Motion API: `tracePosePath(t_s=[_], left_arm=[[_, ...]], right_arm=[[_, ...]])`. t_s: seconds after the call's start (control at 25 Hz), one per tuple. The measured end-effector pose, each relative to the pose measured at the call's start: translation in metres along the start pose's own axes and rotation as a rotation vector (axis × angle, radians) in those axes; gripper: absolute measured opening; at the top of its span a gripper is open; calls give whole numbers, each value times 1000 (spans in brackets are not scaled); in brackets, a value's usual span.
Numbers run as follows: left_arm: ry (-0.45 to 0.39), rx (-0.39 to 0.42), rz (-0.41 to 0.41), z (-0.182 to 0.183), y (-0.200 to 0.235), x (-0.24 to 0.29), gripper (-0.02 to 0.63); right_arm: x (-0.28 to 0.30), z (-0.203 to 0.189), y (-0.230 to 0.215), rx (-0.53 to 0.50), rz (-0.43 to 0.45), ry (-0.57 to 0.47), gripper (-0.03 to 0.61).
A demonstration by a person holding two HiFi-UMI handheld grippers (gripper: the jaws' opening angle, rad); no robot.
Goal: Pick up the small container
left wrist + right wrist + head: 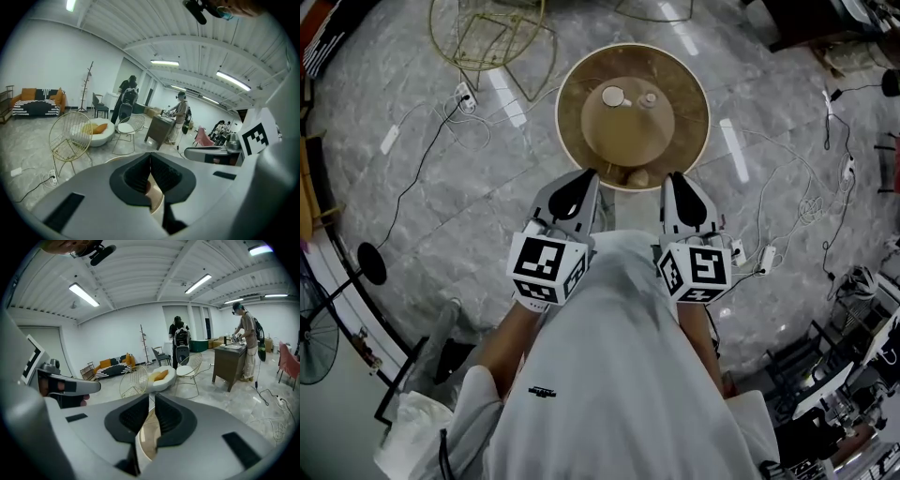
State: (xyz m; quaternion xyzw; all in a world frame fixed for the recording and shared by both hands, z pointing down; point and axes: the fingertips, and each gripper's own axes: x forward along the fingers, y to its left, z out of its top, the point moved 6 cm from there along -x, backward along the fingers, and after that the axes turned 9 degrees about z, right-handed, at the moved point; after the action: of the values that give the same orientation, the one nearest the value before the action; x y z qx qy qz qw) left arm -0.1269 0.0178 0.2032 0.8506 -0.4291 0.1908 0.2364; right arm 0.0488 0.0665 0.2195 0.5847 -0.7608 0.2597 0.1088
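Observation:
A round two-tier wooden table [574,89] stands in front of me in the head view. On its upper tier sit a small white-lidded container [614,96] and a smaller pale container [648,99]. A tan rounded object [636,176] lies on the lower tier at the near rim. My left gripper [590,175] [150,157] hangs over the near rim, left of that object, with its jaws shut and nothing in them. My right gripper [672,177] [152,397] hangs just right of the object, its jaws a narrow slit apart and nothing between them. Both are well short of the containers.
A gold wire chair [487,33] stands beyond the table on the left. A power strip [465,97] and cables lie on the marble floor, with more cables at the right [806,202]. A fan [319,328] is at far left. People stand by a desk [229,359] far off.

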Motion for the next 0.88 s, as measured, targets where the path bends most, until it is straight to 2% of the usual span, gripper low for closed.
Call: tracePosePath(t_s=[0.4,0.88], left_arm=[[78,-27,41,-4,6,57,20],[180,-54,112,-35,19,99,20]], right_arm=[[48,-5,-37,-71,82,54,100],[104,-41,-87,-89,119,132,135]])
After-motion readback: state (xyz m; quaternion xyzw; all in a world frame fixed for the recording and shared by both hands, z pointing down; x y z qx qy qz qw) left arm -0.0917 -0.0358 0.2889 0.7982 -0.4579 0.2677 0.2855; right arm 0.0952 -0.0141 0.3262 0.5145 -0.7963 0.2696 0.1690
